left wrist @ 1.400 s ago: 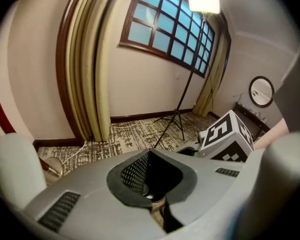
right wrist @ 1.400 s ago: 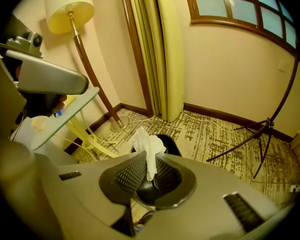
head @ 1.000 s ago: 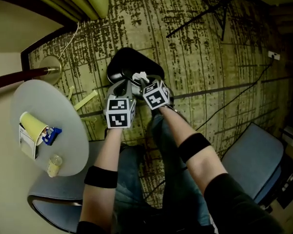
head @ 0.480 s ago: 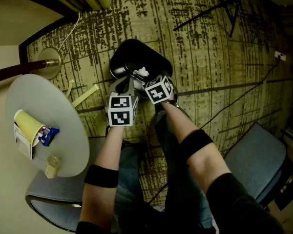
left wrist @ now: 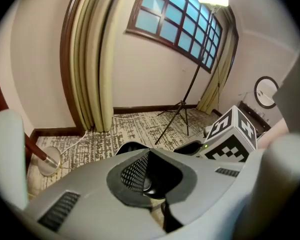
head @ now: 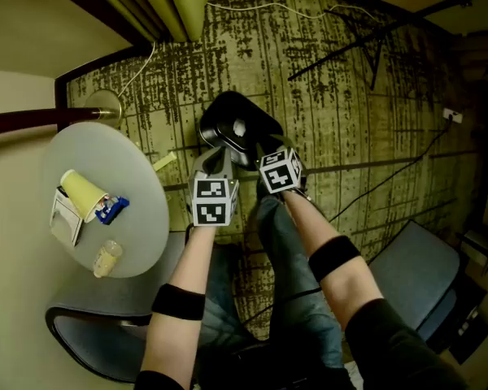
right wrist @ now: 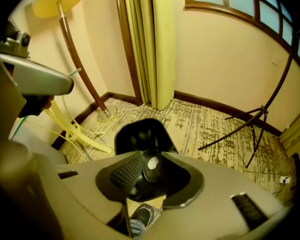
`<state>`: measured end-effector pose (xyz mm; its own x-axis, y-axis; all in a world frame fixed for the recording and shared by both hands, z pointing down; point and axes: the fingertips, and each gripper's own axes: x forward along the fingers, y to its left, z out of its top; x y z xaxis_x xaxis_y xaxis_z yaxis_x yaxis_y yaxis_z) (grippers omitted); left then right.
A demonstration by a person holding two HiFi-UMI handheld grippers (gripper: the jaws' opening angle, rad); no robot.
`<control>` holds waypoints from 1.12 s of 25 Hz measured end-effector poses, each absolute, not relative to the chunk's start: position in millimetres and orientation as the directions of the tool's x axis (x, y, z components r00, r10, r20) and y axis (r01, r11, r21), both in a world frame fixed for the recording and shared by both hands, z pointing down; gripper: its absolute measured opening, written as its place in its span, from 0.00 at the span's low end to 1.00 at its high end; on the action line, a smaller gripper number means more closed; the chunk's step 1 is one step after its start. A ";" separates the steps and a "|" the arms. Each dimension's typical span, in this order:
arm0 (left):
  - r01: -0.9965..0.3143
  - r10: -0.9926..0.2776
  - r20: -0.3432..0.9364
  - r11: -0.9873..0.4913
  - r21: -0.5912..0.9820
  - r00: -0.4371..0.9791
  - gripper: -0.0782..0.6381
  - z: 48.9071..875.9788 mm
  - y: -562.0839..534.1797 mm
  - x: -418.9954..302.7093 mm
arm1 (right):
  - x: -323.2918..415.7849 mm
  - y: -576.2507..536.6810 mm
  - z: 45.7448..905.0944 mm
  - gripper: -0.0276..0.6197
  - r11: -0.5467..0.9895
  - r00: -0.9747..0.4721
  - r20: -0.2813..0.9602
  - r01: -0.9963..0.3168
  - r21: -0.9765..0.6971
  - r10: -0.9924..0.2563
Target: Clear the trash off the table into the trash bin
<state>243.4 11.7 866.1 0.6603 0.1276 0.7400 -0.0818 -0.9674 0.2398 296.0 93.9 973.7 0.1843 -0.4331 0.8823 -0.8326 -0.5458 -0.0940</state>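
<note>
The right gripper [right wrist: 149, 180] has just been closing its grey fingers [right wrist: 124, 173]; they stand slightly apart with nothing between them, above a black plastic trash bin [right wrist: 135, 132] on patterned carpet [right wrist: 205, 129]. A white crumpled scrap [right wrist: 151, 162] lies inside the bin.

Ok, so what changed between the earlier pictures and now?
The white paper wad, earlier up at the tools' tips, now lies loose in the black bin. The right tool let it go; its jaws have just been closing with nothing between them. The left tool stays shut; the cup on the table is untouched.
</note>
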 end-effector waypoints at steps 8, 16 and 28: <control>-0.133 0.021 0.638 -0.972 0.193 0.770 0.11 654.9 -12.9 238.1 | 311.1 64.1 741.7 0.04 -0.525 0.305 0.747 -0.848 -0.069 -0.591; -0.244 -0.134 0.573 -0.962 0.119 0.808 0.11 511.6 -63.4 182.1 | 274.4 0.6 584.1 0.05 -0.370 0.246 0.636 -0.927 -0.067 -0.732; -0.578 -0.465 0.538 -0.814 0.051 0.703 0.11 424.5 -140.9 9.6 | 130.9 -106.9 465.2 0.05 0.053 -0.073 0.523 -0.997 -0.053 -0.849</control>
